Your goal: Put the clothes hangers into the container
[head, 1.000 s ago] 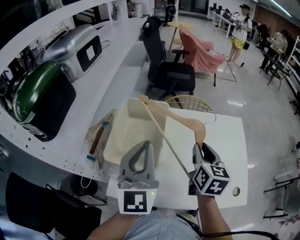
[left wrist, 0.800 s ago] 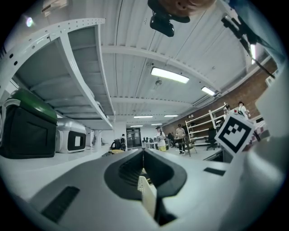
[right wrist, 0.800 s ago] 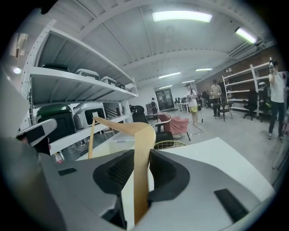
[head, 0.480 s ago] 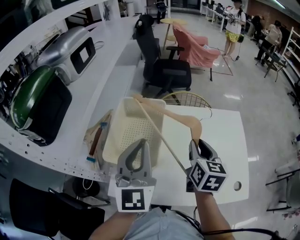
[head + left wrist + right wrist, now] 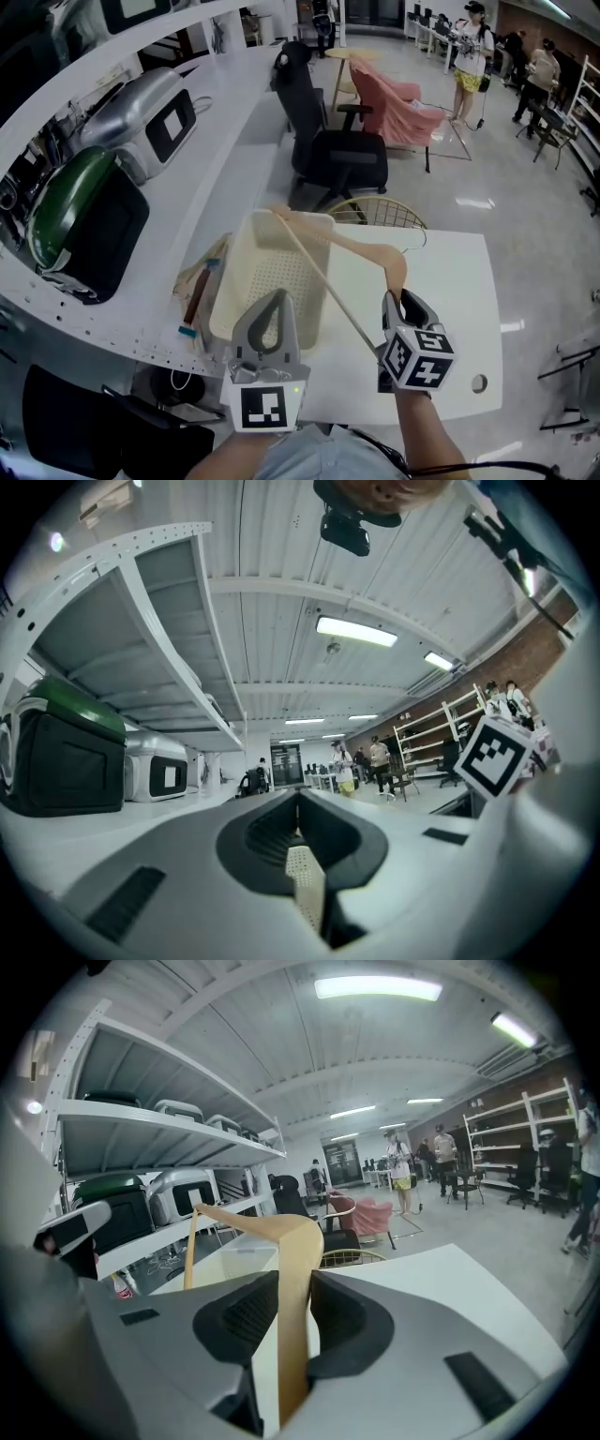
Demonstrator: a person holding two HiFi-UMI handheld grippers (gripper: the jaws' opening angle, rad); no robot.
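The right gripper (image 5: 399,298) was clamped on one shoulder end of the wooden hanger (image 5: 356,246); in the right gripper view the wood stood edgewise between the jaws, both pads pressed against it; the left gripper (image 5: 277,298) hung just at the near edge of the container (image 5: 262,267) with its jaws together and nothing in them

The step in hand looked like lowering the hanger into the cream perforated container; done well, it would probably mean swinging the held end leftward until the hanger lay along the container's longer side, then tipping the far end down first, since it seemed too long to drop in crosswise; letting go early risked leaving it propped across the rim or sliding onto the white table (image 5: 450,309)

The hanger's long axis ran on a diagonal from the right gripper, near and to the right, away and leftward to the container's far corner; whether that far tip touched the rim could not be told; the metal hook (image 5: 419,236) pointed away and rightward, over the table rather than the container
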